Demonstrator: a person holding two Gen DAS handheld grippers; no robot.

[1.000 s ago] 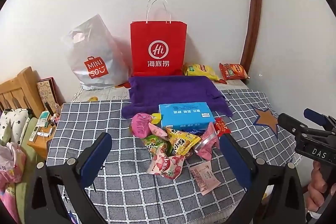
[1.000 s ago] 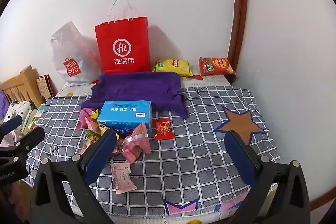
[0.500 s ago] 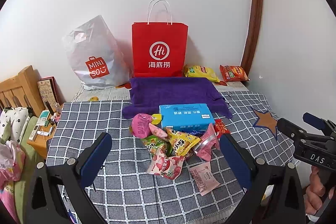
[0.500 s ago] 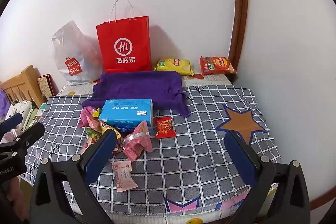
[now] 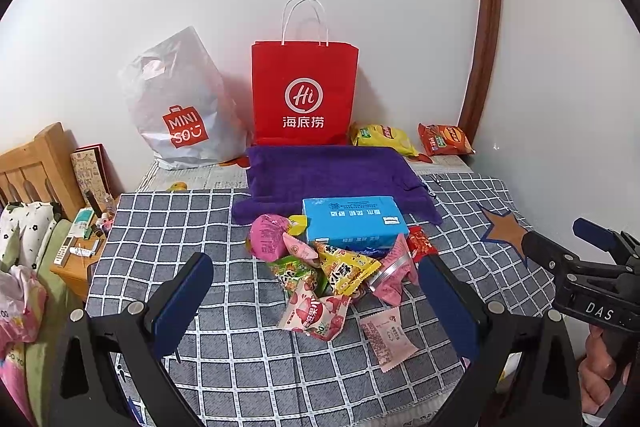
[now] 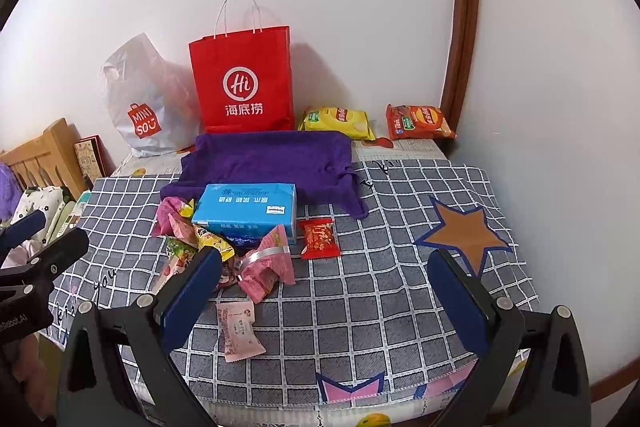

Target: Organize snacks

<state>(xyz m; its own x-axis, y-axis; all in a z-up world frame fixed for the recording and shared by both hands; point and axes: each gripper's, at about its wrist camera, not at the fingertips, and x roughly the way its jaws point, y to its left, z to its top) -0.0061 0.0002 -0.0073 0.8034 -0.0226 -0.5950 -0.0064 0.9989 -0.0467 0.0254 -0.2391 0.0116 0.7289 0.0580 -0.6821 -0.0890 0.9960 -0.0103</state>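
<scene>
Both tools hang above the near edge of the bench, which is covered by a grey checked cloth (image 5: 168, 227), and neither touches anything. The left hand-held gripper (image 5: 316, 301) has its blue pads spread wide and empty; the right hand-held gripper (image 6: 326, 297) is equally wide and empty.

The snacks sit in a loose heap in the middle: a light-blue rectangular box (image 5: 354, 221) at the back, resting on the front edge of a purple knitted cloth (image 5: 324, 173), with crinkly pink, green and yellow packets (image 5: 320, 267) overlapping in front of it. A flat pale-pink sachet (image 6: 238, 329) lies apart nearest the edge, and a small red wrapper (image 6: 318, 239) lies just beside the box.

Nothing looks sorted yet. A sensible start is probably one of the separated pieces. The sachet lies flat, so the pads should come down astride its narrow width and pinch an edge, rather than press on top. Digging into the heap risks dragging neighbours along.
</scene>
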